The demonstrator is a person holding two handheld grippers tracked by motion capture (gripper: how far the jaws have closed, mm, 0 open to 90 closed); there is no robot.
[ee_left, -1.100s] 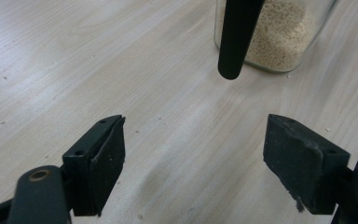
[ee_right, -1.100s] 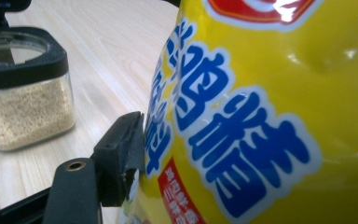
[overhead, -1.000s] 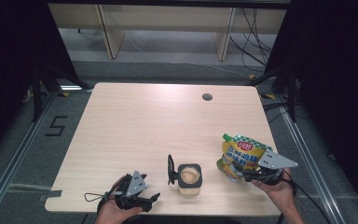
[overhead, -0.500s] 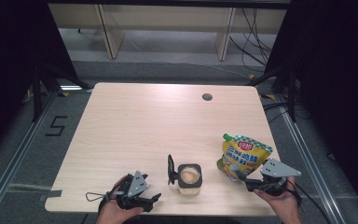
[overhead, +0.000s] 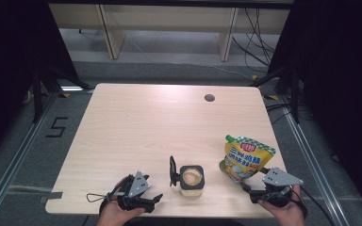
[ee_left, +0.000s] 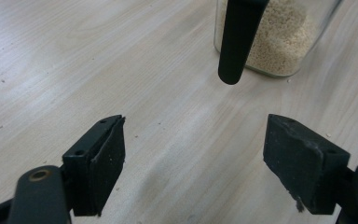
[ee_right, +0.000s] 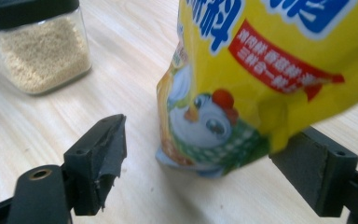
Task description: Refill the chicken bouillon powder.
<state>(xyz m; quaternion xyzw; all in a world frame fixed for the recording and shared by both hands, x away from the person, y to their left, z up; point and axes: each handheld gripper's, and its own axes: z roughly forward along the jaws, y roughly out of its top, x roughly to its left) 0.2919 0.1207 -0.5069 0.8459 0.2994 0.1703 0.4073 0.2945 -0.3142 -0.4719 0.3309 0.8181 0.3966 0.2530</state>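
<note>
Counter (overhead: 136, 127): pale wood-grain top, rounded corners, one dark round cable hole (overhead: 209, 98) near the far right edge. Fine crumbs or specks scattered on the grain, seen in the left gripper view. Most of the top is bare; all items sit along the near edge.

Room: dark surround on both sides. Grey floor beyond the far edge, pale shelving legs (overhead: 106, 30) and loose cables (overhead: 257, 42) at the back. A "5" mark (overhead: 56, 127) on the floor left of the counter, next to a metal rail (overhead: 9, 165).

Left tool (overhead: 147, 201): held low at the near left edge, jaws wide apart, nothing between them. In its own view (ee_left: 193, 158) bare wood lies between the pads; ahead stands the glass jar (ee_left: 279, 42) of pale grain, with a black hinged lid (ee_left: 237, 37) hanging open in front of it.

Glass jar (overhead: 191, 180): square, upright, near edge centre, open top showing tan contents; its lid (overhead: 172, 171) stands up at its left side. Near the left tool, not touching.

Yellow pouch (overhead: 245, 157): upright, tilted slightly, near right corner, green strip along its top, blue lettering and a cartoon chicken (ee_right: 205, 121) printed on the front.

Right tool (overhead: 250, 189): near right edge, just in front of the pouch, jaws spread. In its own view (ee_right: 200, 172) the pouch base (ee_right: 200, 158) sits between the two pads; the right pad lies behind the pouch's lower corner, contact not clear. Left pad clear of it.
</note>
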